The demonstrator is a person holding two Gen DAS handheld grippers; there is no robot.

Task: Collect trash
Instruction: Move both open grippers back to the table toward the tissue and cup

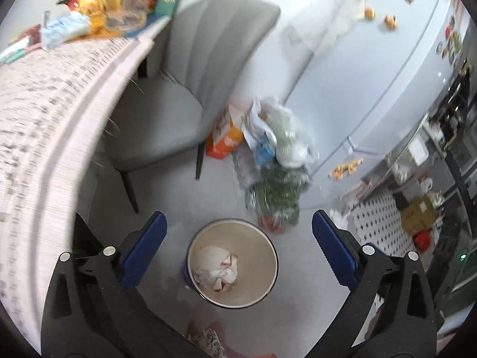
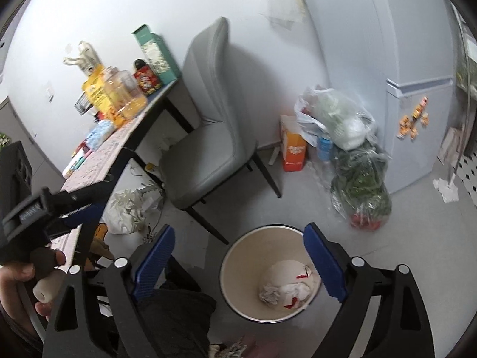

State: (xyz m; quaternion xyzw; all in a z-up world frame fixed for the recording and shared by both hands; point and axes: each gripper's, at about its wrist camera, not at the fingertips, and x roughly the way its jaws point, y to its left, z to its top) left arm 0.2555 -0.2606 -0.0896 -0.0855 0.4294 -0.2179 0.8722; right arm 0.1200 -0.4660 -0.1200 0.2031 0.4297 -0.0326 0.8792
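Left claw [image 1: 238,232] gapes above crumpled paper [image 1: 219,271] in bin [image 1: 268,247].

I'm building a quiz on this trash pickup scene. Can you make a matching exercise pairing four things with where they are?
Things:
1. crumpled paper
2. orange carton
3. yellow box
4. magnets

Places:
A. on the table
B. on the fridge door
C. inside the bin
D. on the floor by the chair

Pairs: 1-C, 2-D, 3-A, 4-B
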